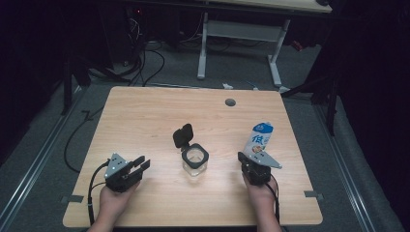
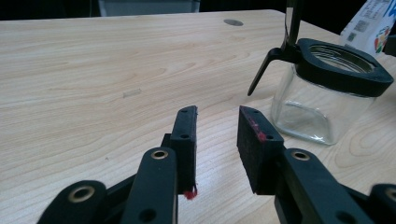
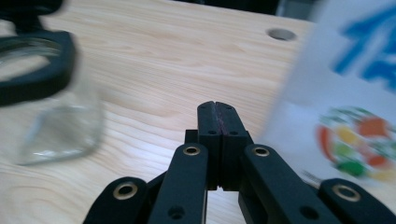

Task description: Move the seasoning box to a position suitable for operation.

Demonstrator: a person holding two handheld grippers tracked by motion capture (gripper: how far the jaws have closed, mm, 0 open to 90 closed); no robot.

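Two tools sit near the worktop's near edge, a jar (image 1: 195, 161) between them at the middle, lid flipped up. Left tool (image 1: 139, 166) — jaws parted, nothing between them — points toward the jar from the left. Right tool (image 3: 218, 108) is clenched on nothing, just beside the carton (image 1: 258, 139), which stands toward the right edge. The likely risk: a closed right tool nudging the tall carton could tip it — or the left one, closing off-centre, could skid the light glass.

The jar (image 1: 195, 161) stands between both grippers: right of the left gripper (image 1: 141, 166), left of the right gripper (image 1: 246, 162); the carton (image 1: 258, 140) stands just behind the latter.
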